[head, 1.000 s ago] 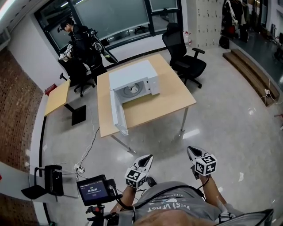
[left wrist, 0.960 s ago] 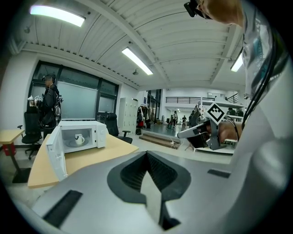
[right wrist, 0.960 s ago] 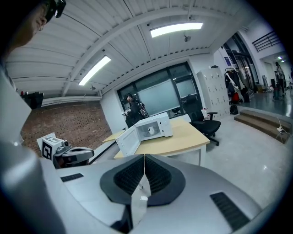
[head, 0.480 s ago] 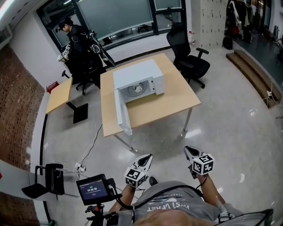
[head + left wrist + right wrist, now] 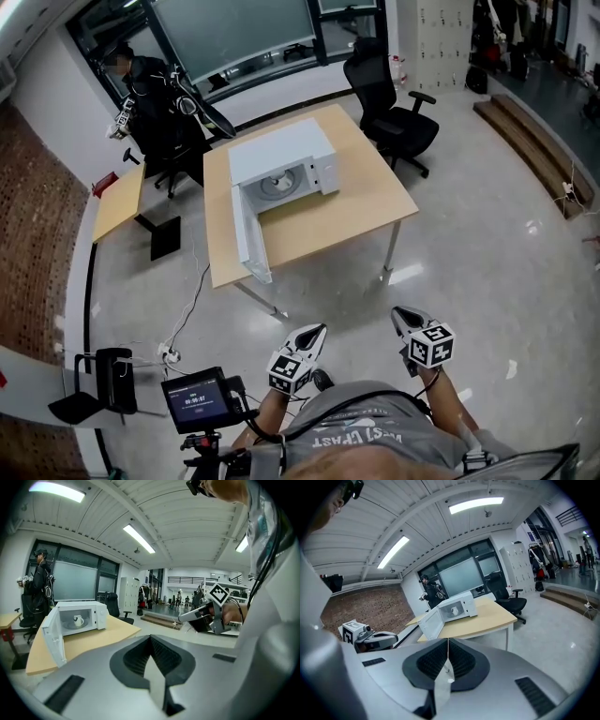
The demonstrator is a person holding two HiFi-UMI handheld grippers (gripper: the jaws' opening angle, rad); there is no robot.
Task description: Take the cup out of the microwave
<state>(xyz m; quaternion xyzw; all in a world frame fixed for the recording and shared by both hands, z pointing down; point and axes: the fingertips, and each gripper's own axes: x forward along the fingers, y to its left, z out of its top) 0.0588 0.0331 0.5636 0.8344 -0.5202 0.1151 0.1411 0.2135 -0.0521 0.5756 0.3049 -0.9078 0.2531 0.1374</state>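
Head view had the microwave (image 5: 281,150) sitting on the desk (image 5: 361,206), its door (image 5: 246,234) swung open leftward and the white cup (image 5: 78,619) standing inside the microwave. Well apart from the microwave, left tool (image 5: 317,330) and right tool (image 5: 398,314) were both closed tight, holding nothing.

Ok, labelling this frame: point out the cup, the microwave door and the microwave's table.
cup (image 5: 78,619), left gripper view, its white body.
microwave door (image 5: 244,234), head view, open panel's middle.
table (image 5: 366,199), head view, bare top near its right edge.
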